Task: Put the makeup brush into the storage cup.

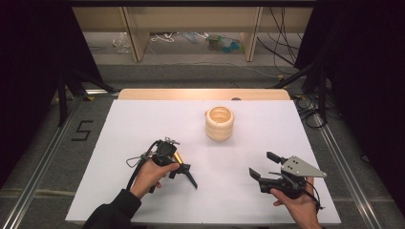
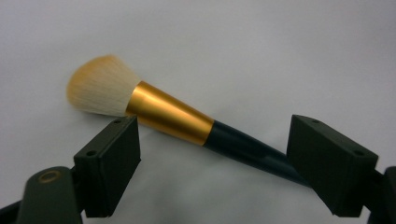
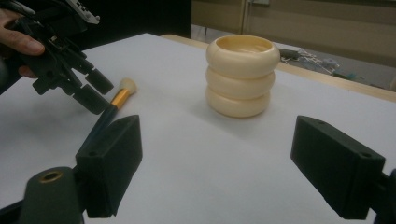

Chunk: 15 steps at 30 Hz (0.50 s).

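Hovering tilted over the brush (image 2: 187,122), the left hand-held gripper (image 2: 212,154) gapes (jaws spread, nothing gripped).

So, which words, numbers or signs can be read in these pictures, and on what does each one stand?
"5": black mark on the grey floor, left of the table.
The makeup brush, the cream ringed holder and both tongs carry no readable text.

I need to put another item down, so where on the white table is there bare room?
Bare: the table left of the cream holder, and between holder and right gripper. Crowded: near-left, where the left gripper hovers over the brush.
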### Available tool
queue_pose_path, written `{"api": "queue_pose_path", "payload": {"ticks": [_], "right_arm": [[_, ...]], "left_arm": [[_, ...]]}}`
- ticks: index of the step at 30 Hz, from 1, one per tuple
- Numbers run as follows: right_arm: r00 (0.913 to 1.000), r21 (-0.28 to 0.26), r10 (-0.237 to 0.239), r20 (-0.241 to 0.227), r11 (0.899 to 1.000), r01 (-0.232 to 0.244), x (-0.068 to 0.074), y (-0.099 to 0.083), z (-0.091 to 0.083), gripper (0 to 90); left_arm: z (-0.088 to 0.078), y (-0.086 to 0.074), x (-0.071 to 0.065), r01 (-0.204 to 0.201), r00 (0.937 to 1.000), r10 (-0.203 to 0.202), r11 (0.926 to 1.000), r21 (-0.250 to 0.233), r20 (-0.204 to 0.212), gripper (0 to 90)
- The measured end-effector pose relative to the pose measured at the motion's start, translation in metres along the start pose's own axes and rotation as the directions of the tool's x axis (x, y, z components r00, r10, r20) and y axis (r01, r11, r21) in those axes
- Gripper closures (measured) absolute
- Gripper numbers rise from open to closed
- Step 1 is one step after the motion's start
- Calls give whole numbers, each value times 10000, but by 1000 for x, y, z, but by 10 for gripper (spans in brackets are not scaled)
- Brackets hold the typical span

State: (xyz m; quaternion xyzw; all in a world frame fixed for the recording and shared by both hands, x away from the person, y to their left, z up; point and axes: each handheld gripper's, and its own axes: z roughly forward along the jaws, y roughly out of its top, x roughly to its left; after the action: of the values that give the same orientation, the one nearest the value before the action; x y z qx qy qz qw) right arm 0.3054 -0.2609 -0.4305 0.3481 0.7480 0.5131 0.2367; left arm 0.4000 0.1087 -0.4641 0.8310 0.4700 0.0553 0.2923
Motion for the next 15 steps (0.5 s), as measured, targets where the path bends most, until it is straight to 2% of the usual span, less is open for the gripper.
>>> {"api": "queue_pose_path", "payload": {"ticks": [3, 5, 9, 10, 13, 14, 15], "right_arm": [[10000, -24, 7, 1, 10000, -7, 0, 0, 0, 176], [10000, -295, 10, -1, 9996, -10, 1, -1, 2, 177], [10000, -254, -2, -40, 9997, 1, 1, -1, 2, 178], [10000, -245, 8, -43, 9997, -9, 1, -1, 2, 178], [10000, -248, -10, -58, 9997, 8, 1, 0, 2, 178], [10000, -236, -16, -62, 9997, 14, 1, -1, 2, 178], [10000, -233, -20, -59, 9997, 18, 1, -1, 2, 178]], "left_arm": [[2, 2, -1, -118, 9999, 119, 9997, 230, -21, 175], [6, 3, -1, -89, 9999, 93, 9991, 416, -90, 175], [10, 3, 1, -70, 9995, 86, 9987, 510, -308, 174], [11, 4, 2, 37, 9994, -18, 9985, 539, -359, 171], [14, 4, 2, -126, 9984, 156, 9984, 546, -548, 169], [14, 4, 2, -194, 9978, 237, 9973, 707, -612, 170], [16, 4, 3, -89, 9982, 130, 9976, 692, -582, 161]]}}
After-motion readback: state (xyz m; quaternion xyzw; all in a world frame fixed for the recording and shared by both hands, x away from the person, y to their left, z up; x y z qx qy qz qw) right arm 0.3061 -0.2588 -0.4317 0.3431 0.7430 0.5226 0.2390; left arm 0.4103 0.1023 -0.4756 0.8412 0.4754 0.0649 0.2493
